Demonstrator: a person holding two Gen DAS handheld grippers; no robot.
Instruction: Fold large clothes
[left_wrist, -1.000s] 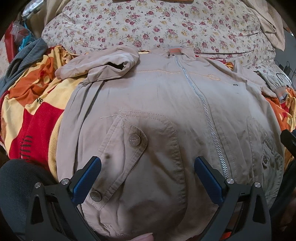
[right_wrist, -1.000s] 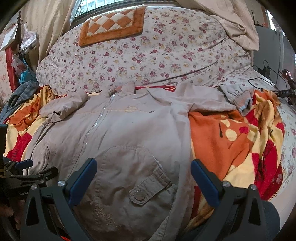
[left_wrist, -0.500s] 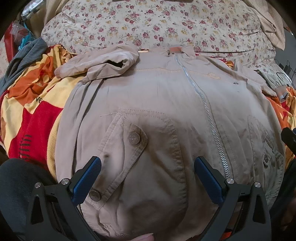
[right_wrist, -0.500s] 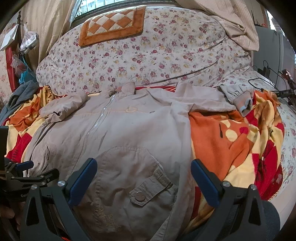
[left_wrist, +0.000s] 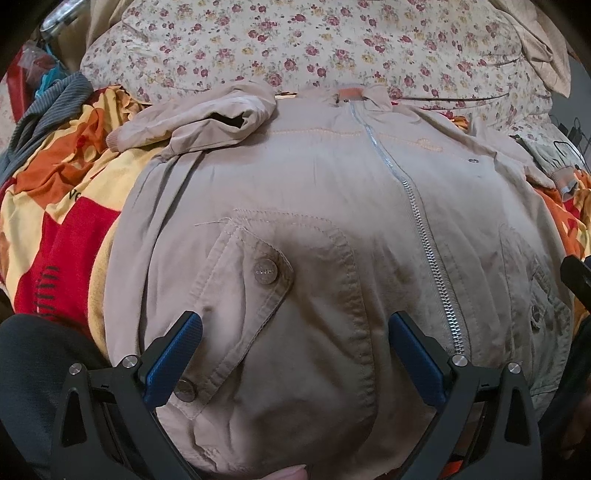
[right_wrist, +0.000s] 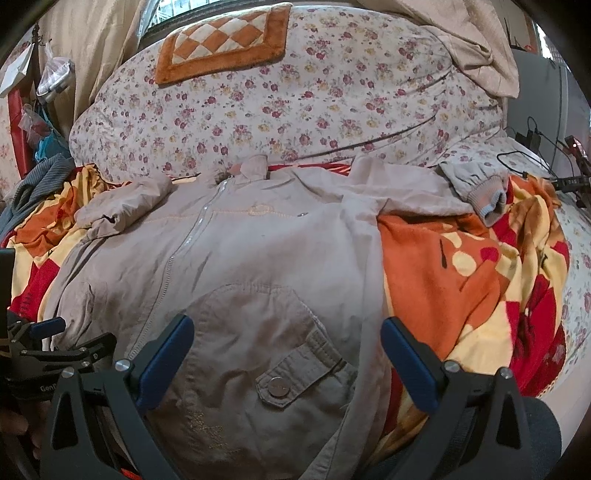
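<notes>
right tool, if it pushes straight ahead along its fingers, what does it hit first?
Most likely the beige jacket. The right tool is open and points at the jacket's flap pocket, which fills the gap between its fingers. Depth is unclear, so I cannot tell how near the cloth is.

home bedroom, floral bedding, blanket

Beige jacket atop orange-red blanket.

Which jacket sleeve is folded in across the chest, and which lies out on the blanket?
Neither crosses the chest. The bunched sleeve is doubled up by its shoulder; the cuffed sleeve stretches away from the jacket onto the blanket.
</notes>
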